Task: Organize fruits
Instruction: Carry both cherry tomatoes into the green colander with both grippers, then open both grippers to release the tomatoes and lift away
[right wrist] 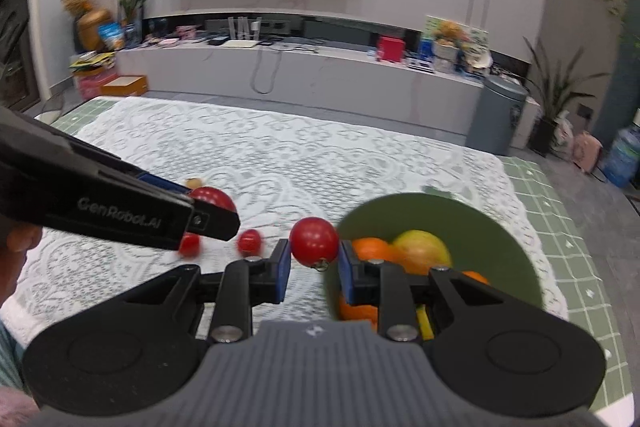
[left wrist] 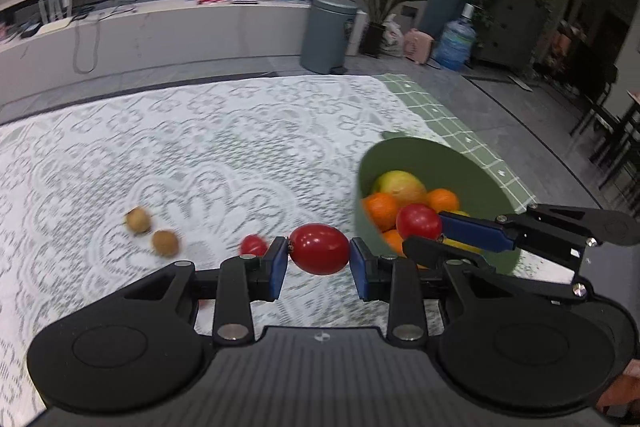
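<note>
Your left hand-held gripper (left wrist: 319, 259) pinches an oval red tomato (left wrist: 319, 249) between its blue pads, held above the counter (left wrist: 224, 147) and just left of the green bowl (left wrist: 472, 167). Your right hand-held gripper (right wrist: 313, 267) pinches a rounder red tomato (right wrist: 314, 242) with a small stem hook at its underside; it hangs at the bowl's near left rim, and in the left wrist view that same tomato shows over the fruit already in the bowl.

Both tomatoes are smooth and glossy. The bowl is a matte, deep, round vessel of plain green. Inside it lie several oranges (left wrist: 382, 209), a larger yellow-green fruit (left wrist: 402, 187) with a dull skin, and something yellow low down that is partly hidden behind the gripper fingers. The counter wears a white lace cloth with a raised floral pattern over a green checked cloth (left wrist: 448, 123).

On the lace, two small brownish round fruits (left wrist: 152, 231) sit well left of the left gripper, and a small red tomato (left wrist: 253, 245) lies just beside its left finger. In the right wrist view a second small red tomato (right wrist: 189, 244) is partly hidden behind the left gripper's black body, which crosses the left of that view.
</note>
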Tool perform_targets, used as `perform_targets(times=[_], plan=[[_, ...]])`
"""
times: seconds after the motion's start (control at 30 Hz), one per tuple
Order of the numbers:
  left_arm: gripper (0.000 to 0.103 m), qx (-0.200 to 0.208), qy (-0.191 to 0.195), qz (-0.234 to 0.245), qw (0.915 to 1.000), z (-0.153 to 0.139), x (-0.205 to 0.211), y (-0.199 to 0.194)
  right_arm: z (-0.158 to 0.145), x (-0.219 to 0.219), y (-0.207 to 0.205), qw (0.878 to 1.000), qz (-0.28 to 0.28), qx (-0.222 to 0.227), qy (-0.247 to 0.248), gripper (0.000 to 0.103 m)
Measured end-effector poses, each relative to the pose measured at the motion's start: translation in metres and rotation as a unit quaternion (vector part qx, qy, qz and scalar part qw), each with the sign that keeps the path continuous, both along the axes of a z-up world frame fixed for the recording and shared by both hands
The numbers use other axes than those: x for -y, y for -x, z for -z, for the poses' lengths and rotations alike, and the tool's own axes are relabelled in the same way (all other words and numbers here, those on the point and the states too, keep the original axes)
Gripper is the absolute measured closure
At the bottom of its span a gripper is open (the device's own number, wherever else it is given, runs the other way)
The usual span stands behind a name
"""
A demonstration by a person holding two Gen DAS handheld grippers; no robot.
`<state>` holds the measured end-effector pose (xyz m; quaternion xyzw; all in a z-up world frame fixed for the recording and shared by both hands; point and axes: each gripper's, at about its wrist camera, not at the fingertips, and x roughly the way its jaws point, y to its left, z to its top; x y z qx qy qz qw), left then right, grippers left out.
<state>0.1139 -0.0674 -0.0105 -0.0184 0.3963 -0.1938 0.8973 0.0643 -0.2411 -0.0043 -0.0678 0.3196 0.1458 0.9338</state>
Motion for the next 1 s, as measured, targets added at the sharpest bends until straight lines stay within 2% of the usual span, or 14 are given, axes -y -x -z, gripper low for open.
perform_targets(times=[0.4,0.6,1.0], plan=[[0.066,0.005,-0.028,0.079,0.9965,0.006,0.062,-0.020,0.005,0.049,-0.015,0.997,0.081,-0.018,0.009,0.081],[0.066,-0.002,-0.043,0.103,0.9937,0.015,0.080,-0.030,0.013,0.056,-0.023,0.995,0.089,-0.030,0.021,0.081],[0.066,-0.032,-0.072,0.117,0.9900,0.038,0.095,-0.047,0.036,0.065,-0.039,0.992,0.097,-0.069,0.048,0.081]])
